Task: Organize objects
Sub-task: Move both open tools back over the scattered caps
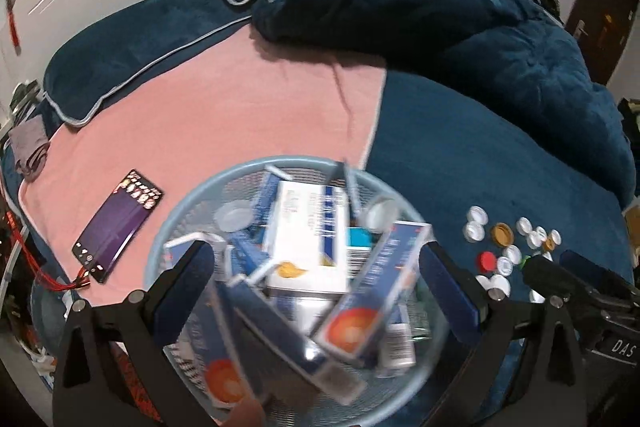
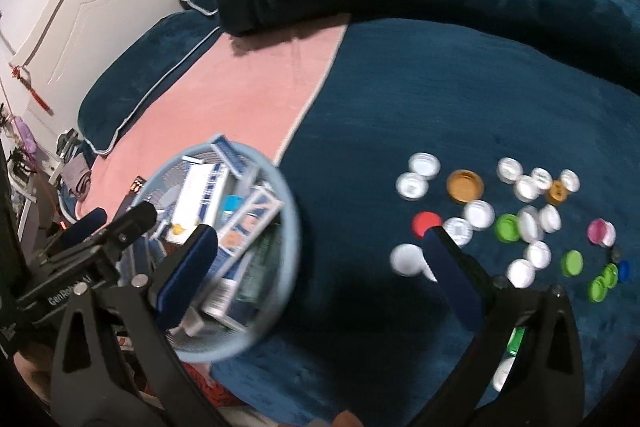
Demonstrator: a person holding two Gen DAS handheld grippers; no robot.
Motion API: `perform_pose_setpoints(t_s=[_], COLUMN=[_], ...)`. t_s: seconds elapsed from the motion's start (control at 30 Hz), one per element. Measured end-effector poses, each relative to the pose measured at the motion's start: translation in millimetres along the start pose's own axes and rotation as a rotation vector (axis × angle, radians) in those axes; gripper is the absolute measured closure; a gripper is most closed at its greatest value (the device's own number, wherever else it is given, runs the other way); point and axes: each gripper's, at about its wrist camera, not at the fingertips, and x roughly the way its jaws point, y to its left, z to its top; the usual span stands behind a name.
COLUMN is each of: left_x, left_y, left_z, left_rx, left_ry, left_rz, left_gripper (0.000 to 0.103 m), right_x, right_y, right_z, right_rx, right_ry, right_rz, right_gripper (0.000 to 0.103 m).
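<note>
Both the left tongs (image 1: 316,267) and the right tongs (image 2: 320,259) are spread wide and hold nothing, so with the blue basket (image 2: 294,227) of boxes on the bed, the right tongs should come straight down over 1 bottle cap (image 2: 465,185) and pinch gently.

Light-blue wire-mesh basket (image 1: 188,195) looking like painted metal; cardboard boxes (image 1: 308,227) inside showing glossy print. Plush matt velvety blue blanket (image 2: 440,99), pink towel-like cloth (image 1: 240,107). Smooth plastic bottle caps (image 2: 464,185). Glossy phone screen (image 1: 116,223).
</note>
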Motion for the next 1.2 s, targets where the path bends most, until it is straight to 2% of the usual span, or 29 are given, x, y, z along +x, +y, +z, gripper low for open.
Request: perform_pose_setpoints(t_s=[0.23,0.53,0.63,0.7,0.77,0.97,1.13,1.2], left_x=[-1.7,-1.2,5.2,12.7,22.5,51.8,62.0,62.6], left_y=[-55.6,-144.7,-169.0,-185.1,-196.4,-208.1,-211.3,-212.8], left_z=[-7.5,-36.2,-50.0,-62.4,-75.4,-104.5,-115.0,-114.7], left_rx=[0.05,0.184,0.252,0.295,0.32,0.317,0.348,0.342], left_ry=[0.026,0.065,0.086,0.116,0.157,0.274,0.31,0.315], left_rz=[-0.079,-0.175,-0.18,-0.178,-0.182,-0.202,-0.191,-0.201], left_gripper=[0.0,0.0,0.0,0.0,0.0,0.0,0.0,0.0], right_x=[-28.8,-62.8,-54.5,-44.3,-43.5,-56.1,-51.9,-44.0], right_y=[-54.9,-154.2,-192.6,-218.0,-236.0,-251.5,-237.6,-230.5], right_z=[-14.7,-56.3,-86.0,-101.6,-110.8,-132.4,-155.3,-163.5], right_rx=[0.025,0.075,0.14,0.213,0.26,0.292,0.204,0.173], right_ry=[-0.01,-0.01,0.029,0.092,0.107,0.117,0.157,0.183], right_rz=[-0.06,-0.22,-0.26,-0.291,-0.304,-0.328,-0.293,-0.278], right_gripper=[0.0,0.0,0.0,0.0,0.0,0.0,0.001,0.005])
